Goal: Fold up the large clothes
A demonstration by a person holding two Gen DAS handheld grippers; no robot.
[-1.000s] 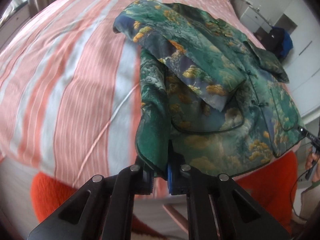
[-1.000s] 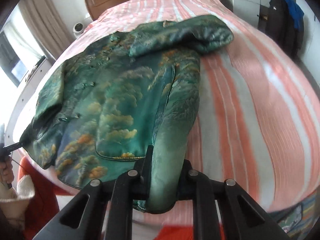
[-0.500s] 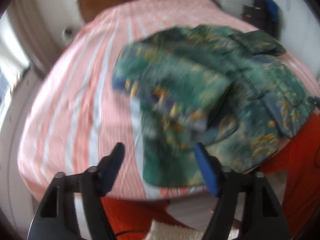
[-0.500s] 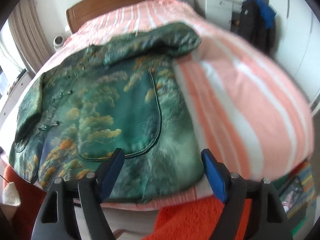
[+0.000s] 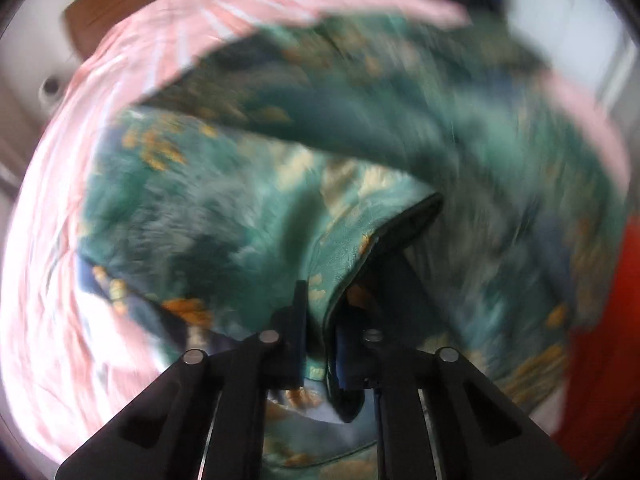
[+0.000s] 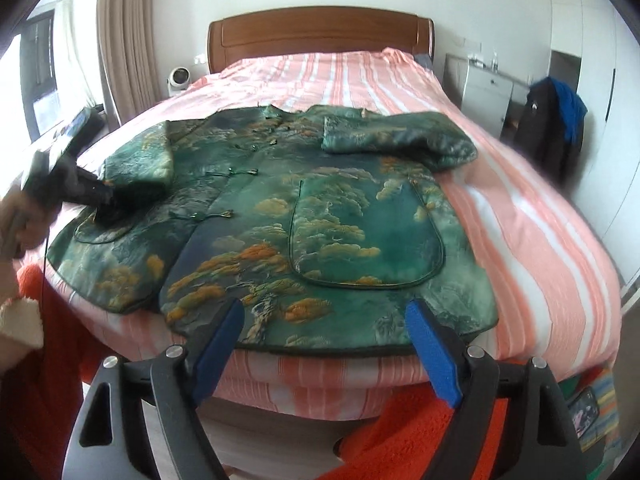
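The green brocade jacket (image 6: 280, 216) lies face up across the foot of the bed (image 6: 532, 240), its hem running along the mattress edge, a large rounded pocket (image 6: 364, 236) on its front and both sleeves folded inward over the body. The left gripper (image 5: 318, 344) has just clamped down on a fold of the jacket's fabric, seen close and blurred between its pads in its own view; from the right wrist view it (image 6: 102, 196) sits at the cuff of the folded sleeve, held by a hand (image 6: 24, 224). The right gripper (image 6: 326, 344) has been opening and stands wide apart, clear of the hem, nothing between its blue pads (image 6: 218, 344). The bed wears a pink-and-white striped cover and has a wooden headboard (image 6: 320, 36). Beside it are a beige curtain (image 6: 128, 40), a small white fan (image 6: 178, 78), a white bedside cabinet (image 6: 486, 88) and dark clothes with a blue piece (image 6: 556, 120) hanging near white cupboards. An orange fleecy cloth (image 6: 404, 424) shows below the mattress.
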